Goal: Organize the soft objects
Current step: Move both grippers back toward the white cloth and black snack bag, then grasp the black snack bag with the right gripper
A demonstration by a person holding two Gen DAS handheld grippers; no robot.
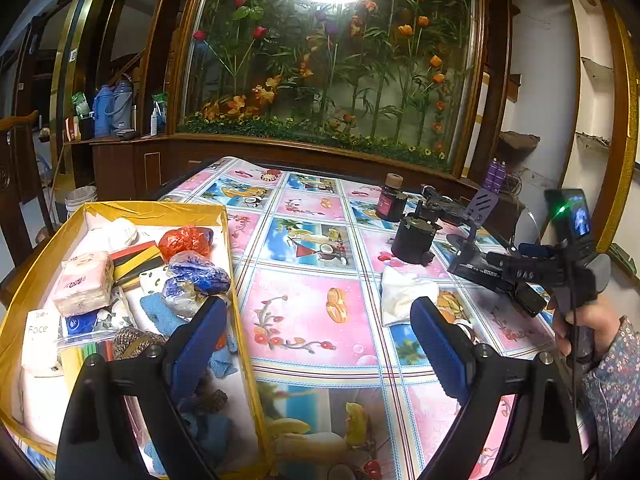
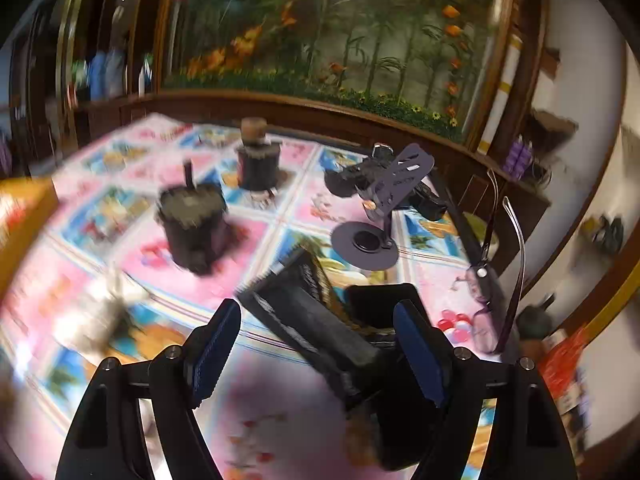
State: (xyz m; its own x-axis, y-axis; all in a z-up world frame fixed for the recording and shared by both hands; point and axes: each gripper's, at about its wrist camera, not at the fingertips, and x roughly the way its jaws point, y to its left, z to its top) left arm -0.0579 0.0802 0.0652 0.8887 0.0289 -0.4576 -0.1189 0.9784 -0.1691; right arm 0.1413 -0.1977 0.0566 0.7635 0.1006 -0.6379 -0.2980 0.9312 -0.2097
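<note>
With most soft items in the yellow box (image 1: 32,280), both tools, left tool (image 1: 320,332) and right tool (image 2: 318,344), gape empty; next, reaching the white cloth (image 1: 404,292) on the tabletop (image 1: 312,304).

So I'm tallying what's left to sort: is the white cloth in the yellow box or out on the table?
Out. The white cloth lies crumpled on the patterned tablecloth, well right of the yellow box.
</note>
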